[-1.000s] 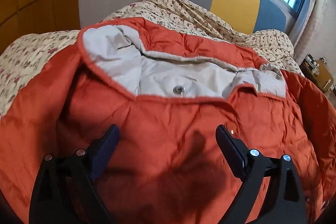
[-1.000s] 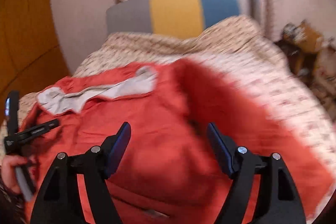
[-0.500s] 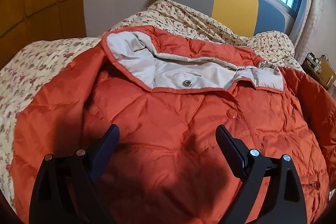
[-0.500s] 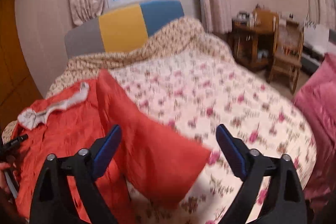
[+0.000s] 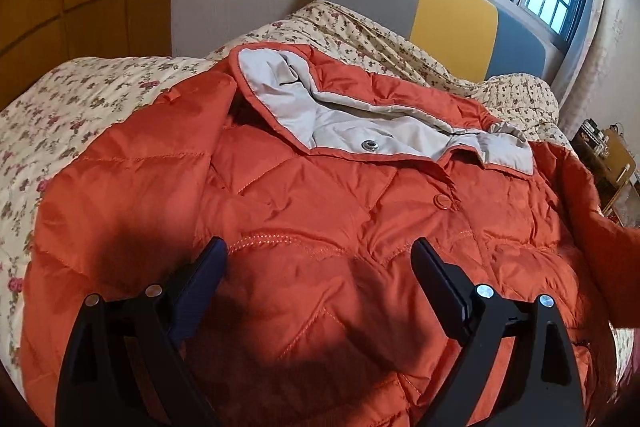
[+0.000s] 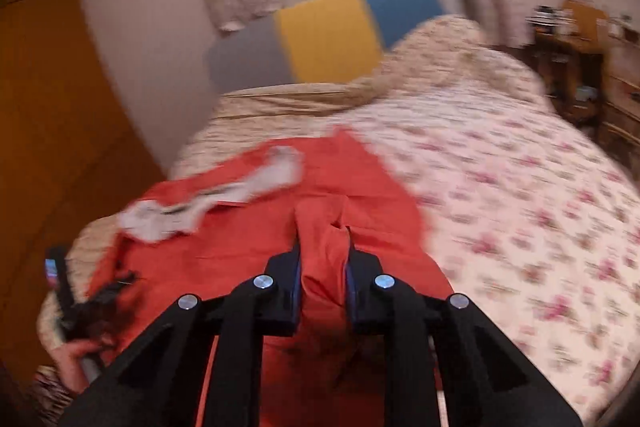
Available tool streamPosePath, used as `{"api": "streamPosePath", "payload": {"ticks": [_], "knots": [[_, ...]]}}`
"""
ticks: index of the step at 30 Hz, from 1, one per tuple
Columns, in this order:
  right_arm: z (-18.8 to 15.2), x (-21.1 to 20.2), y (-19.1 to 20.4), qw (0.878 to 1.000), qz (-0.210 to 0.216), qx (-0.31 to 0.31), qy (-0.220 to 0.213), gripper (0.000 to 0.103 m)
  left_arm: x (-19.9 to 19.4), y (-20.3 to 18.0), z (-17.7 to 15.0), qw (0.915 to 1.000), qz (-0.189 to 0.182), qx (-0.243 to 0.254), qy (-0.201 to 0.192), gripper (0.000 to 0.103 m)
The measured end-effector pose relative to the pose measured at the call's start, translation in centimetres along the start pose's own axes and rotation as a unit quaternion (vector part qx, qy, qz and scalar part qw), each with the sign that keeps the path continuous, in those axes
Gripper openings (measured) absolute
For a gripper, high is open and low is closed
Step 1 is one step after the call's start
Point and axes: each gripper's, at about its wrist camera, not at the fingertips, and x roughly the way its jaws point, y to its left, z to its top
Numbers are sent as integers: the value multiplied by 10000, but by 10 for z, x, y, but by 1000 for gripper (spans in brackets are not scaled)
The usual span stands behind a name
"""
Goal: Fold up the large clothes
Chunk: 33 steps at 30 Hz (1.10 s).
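An orange quilted jacket (image 5: 320, 211) with a grey-lined collar (image 5: 340, 123) lies face up on the bed, buttoned at the front. My left gripper (image 5: 319, 247) hovers open just above the jacket's chest, nothing between its fingers. In the blurred right wrist view my right gripper (image 6: 323, 247) has its jaws closing, with a bunched fold of the jacket's orange sleeve (image 6: 324, 267) pinched between the pads and lifted off the jacket (image 6: 224, 247). The left gripper (image 6: 68, 295) and the hand holding it show at the lower left of that view.
The bed has a floral cover (image 6: 520, 187) and a rumpled quilt at its head. Behind it stand a grey, yellow and blue headboard (image 5: 452, 15) and a window. A wooden bedside table (image 6: 580, 59) is at the right, orange wall panels (image 6: 48, 107) at the left.
My right gripper swung back over the jacket and went from wide open to pinched on the sleeve fabric. The left gripper drew back a little, so more of the jacket shows.
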Motion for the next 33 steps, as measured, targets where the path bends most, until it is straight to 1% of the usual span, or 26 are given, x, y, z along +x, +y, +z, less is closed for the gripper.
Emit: {"api": "streamPosePath", "payload": {"ticks": [3,7,9,10,12,13,14,15,16,17,18,20,21,22,23,25,26,29,30,31,32,33], "knots": [[6,29,49,9981,562,-235,73,12,-3,3,-1,9999,-92,-79,-20,92],[5,77,108,9913,1218,-437,252,8,-9,10,-2,9995,-213,-224,-72,92],[4,104,132,9888,1345,-517,379,8,-10,13,-1,9993,-257,-259,-73,92],[3,117,143,9881,1341,-594,463,8,-11,13,-1,9993,-272,-266,-60,92],[1,133,153,9868,1379,-609,595,11,-12,13,-1,9992,-298,-249,-32,92],[1,136,152,9864,1407,-547,646,20,-13,13,-1,9992,-322,-236,-20,92],[0,137,148,9861,1455,-451,671,41,-13,12,-2,9991,-371,-214,-15,92],[0,134,138,9863,1470,-313,677,50,-15,11,-3,9990,-418,-182,-19,94],[-1,128,129,9873,1431,-221,660,55,-15,9,-3,9989,-432,-184,-6,96],[-3,121,116,9893,1317,-143,612,55,-15,8,-3,9985,-493,-217,21,96],[-4,115,107,9912,1179,-130,580,55,-16,4,-3,9971,-701,-305,62,96],[-7,102,81,9962,725,-65,478,55,-17,-6,-4,9942,-1000,-375,110,96],[-9,95,63,9983,409,49,410,55,-17,-15,-4,9925,-1155,-372,132,96],[-10,90,49,9991,189,154,360,56,-17,-23,-4,9910,-1280,-361,148,96],[-12,83,29,9990,-155,318,272,57,-18,-32,-5,9887,-1448,-342,170,96],[-14,77,6,9969,-578,489,192,59,-20,-58,-9,9816,-1887,-208,203,98],[-16,77,-6,9952,-765,579,194,60,-19,-68,-11,9793,-2003,-134,244,100],[-21,78,-26,9920,-996,734,251,61,-10,-101,-18,9696,-2374,45,584,100],[-23,80,-30,9911,-1016,808,294,61,-3,-114,-22,9646,-2524,82,763,100],[-24,82,-32,9907,-1005,857,315,62,1,-122,-25,9618,-2591,123,879,100],[-25,82,-33,9908,-988,872,321,63,7,-131,-29,9594,-2619,196,1026,92],[-25,82,-33,9911,-974,849,316,63,12,-139,-32,9580,-2598,330,1172,77]]}}
